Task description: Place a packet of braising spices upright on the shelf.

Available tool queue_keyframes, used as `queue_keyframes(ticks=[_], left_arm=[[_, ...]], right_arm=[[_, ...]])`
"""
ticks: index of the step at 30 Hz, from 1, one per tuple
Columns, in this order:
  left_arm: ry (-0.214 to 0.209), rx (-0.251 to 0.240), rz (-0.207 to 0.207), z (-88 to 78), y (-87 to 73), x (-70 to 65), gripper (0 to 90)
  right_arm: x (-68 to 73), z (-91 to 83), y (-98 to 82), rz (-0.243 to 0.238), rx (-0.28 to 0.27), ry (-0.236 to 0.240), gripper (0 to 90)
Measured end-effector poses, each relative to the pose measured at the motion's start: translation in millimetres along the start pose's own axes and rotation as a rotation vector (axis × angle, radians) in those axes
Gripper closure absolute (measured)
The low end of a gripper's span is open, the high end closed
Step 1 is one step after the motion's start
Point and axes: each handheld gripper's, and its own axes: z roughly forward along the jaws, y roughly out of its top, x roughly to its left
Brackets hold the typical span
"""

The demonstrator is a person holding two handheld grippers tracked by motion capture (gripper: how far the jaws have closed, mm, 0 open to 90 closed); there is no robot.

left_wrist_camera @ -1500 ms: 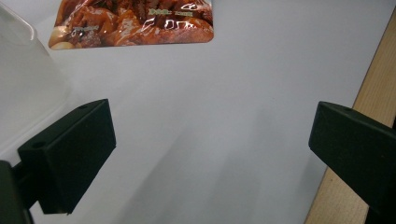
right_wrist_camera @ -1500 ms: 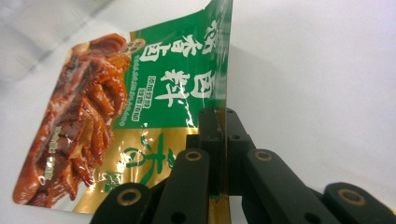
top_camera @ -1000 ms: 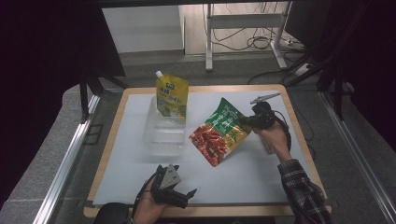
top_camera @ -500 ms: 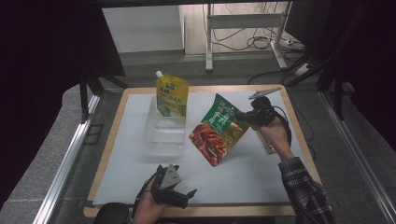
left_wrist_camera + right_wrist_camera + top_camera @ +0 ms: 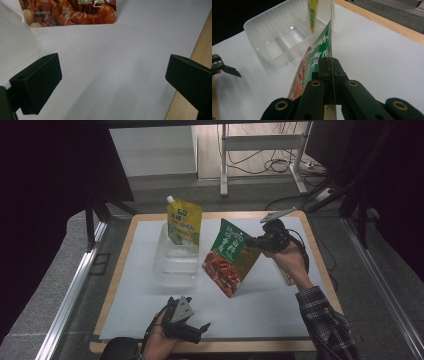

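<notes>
A wooden-edged bench (image 5: 118, 285) covered by a white sheet (image 5: 270, 300), seen from above. The person's right hand (image 5: 287, 262) reaches in from the lower right, in a plaid sleeve (image 5: 325, 325), holding the right claw (image 5: 256, 242). Its jaws are closed on the upper right edge of a green and red food pouch (image 5: 230, 257), which is lifted off the sheet and tilted, its lower corner pointing down toward the near middle of the bench. The pouch has a green top with white lettering and a picture of red braised food below.

In the right gripper view the pouch (image 5: 317, 55) is seen edge-on, pinched between the two black jaws, with a clear plastic tray (image 5: 284, 35) beyond it.

In the high view that clear tray (image 5: 176, 265) sits left of centre on the sheet, just left of the raised pouch. A yellow spouted pouch (image 5: 184, 222) stands upright at the tray's far end, its white cap at the top left corner.

The left claw (image 5: 200, 332) is held in the person's left hand (image 5: 160, 345) at the near edge of the bench, well apart from the tray and pouch. Its jaws are spread wide with nothing between them. In the left gripper view the two black jaws frame bare white sheet, with the pouch's lower corner (image 5: 72, 12) ahead and the tray's clear wall (image 5: 15, 42) at the left
</notes>
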Motion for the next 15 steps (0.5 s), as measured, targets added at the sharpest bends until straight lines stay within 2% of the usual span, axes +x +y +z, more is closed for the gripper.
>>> queue_keyframes(ticks=[15], left_arm=[[0.0,0.001,0.002,0.2,0.1,-0.9,0.1]], right_arm=[[25.6,-3.9,26.7,-0.07,-0.007,0.027,89.2]])
